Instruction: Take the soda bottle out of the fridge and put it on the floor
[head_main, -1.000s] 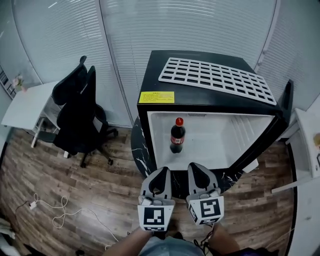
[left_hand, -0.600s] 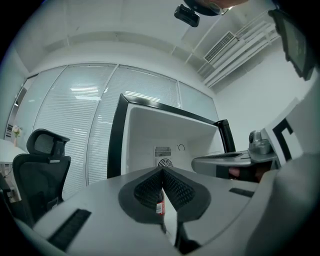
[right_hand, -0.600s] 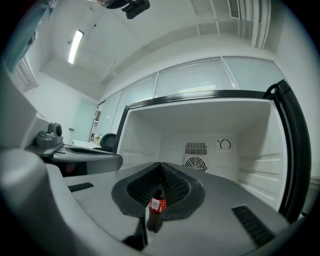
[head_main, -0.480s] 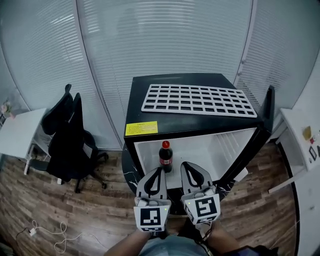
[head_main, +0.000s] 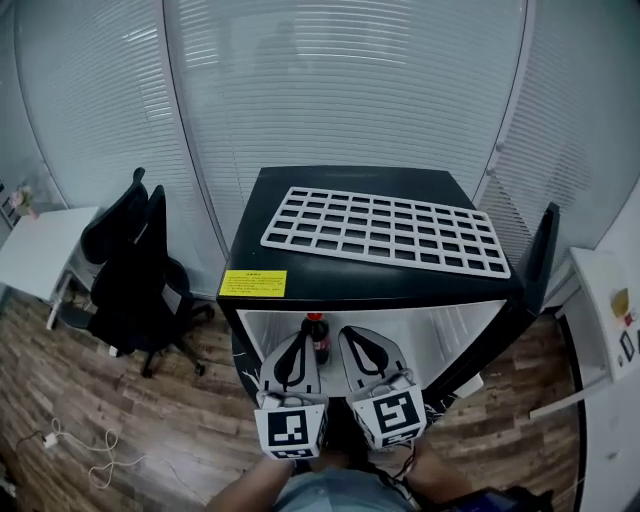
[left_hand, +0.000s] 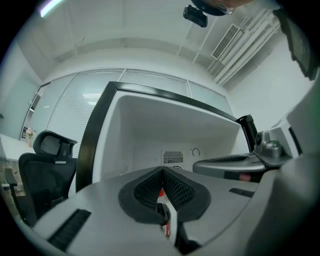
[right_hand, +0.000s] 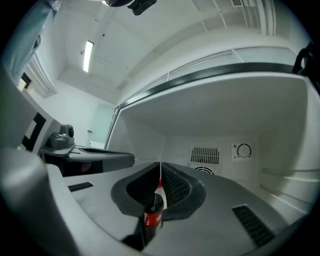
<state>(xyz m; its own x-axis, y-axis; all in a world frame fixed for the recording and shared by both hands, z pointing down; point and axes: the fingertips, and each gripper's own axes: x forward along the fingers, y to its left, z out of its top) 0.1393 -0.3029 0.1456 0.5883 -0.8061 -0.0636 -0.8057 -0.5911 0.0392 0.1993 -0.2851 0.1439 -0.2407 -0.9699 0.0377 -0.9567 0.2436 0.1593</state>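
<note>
**Closed fingers face a lone bottle in an open fridge**

The soda bottle (head_main: 316, 340) stands upright on the white floor of the fridge (head_main: 400, 286), at 12 o'clock from both tools and between their tips in the head view. The left gripper (head_main: 302, 337) and right gripper (head_main: 347, 332) each have their fingers pressed together, holding nothing. Pushed forward like this, they would likely topple the tall, narrow bottle, and a loose grip on its smooth body could let it slip. A white grid rack (head_main: 385, 232) lies on the fridge top. The door (head_main: 540, 255) hangs open at 3 o'clock, and an office chair (head_main: 135, 270) sits at 9 o'clock. On the wood floor (head_main: 180, 400), a cable (head_main: 75, 455) at 8 o'clock could snag a foot.
</note>
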